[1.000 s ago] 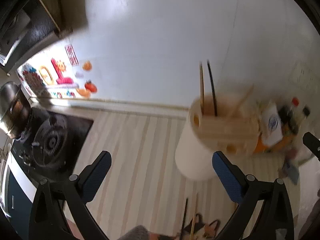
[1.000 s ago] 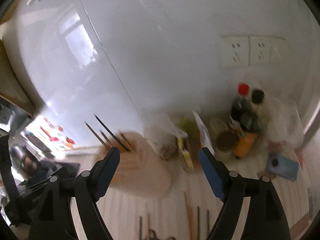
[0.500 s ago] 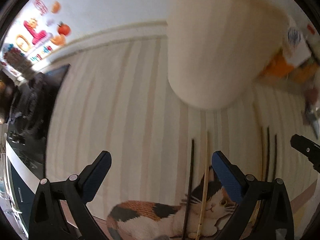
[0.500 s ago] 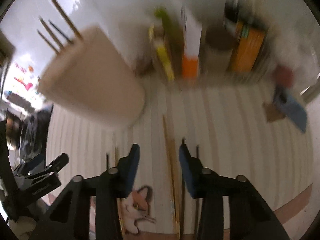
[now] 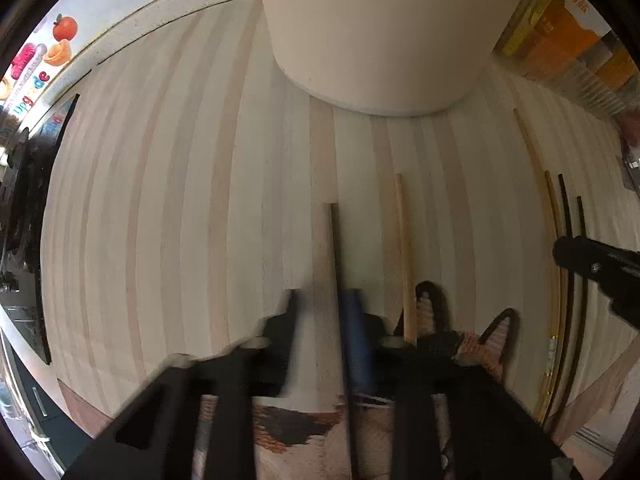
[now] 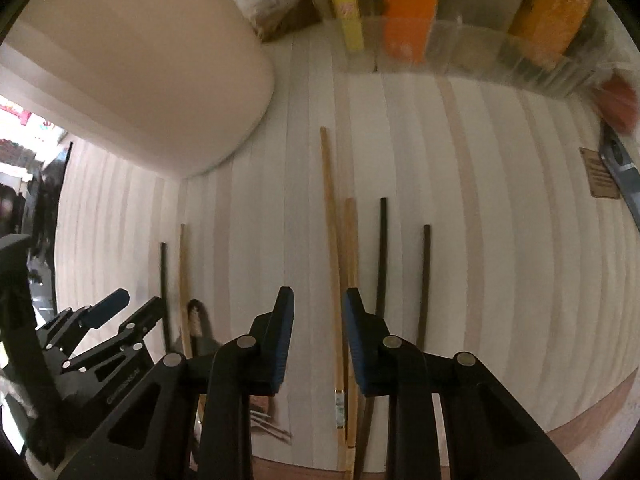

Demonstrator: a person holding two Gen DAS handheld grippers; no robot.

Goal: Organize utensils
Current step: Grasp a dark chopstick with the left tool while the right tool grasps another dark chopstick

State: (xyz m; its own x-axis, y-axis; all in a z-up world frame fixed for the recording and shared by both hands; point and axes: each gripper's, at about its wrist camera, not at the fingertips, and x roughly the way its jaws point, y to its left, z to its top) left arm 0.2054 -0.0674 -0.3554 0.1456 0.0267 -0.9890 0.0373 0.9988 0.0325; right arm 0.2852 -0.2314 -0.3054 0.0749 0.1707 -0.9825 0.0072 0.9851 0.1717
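Several loose chopsticks lie on a striped mat (image 5: 160, 200). My left gripper (image 5: 324, 312) is low over a dark chopstick (image 5: 335, 248), its jaws narrowed around it and blurred; a pale wooden chopstick (image 5: 404, 248) lies just right. My right gripper (image 6: 318, 312) is partly closed, jaws a narrow gap apart, over two long wooden chopsticks (image 6: 332, 240); two black chopsticks (image 6: 383, 256) lie right of them. The cream utensil holder (image 5: 380, 32) stands behind, also in the right wrist view (image 6: 140, 72).
Orange and yellow boxes (image 6: 408, 8) in a clear tray stand along the back. A cat-print mat (image 5: 460, 340) lies under the near chopstick ends. A dark stovetop (image 5: 24, 184) is at the left. A blue item (image 6: 620, 168) lies far right.
Both grippers swung down from facing the wall and holder to the mat. Both have narrowed their jaws from wide open, each now low over chopsticks.
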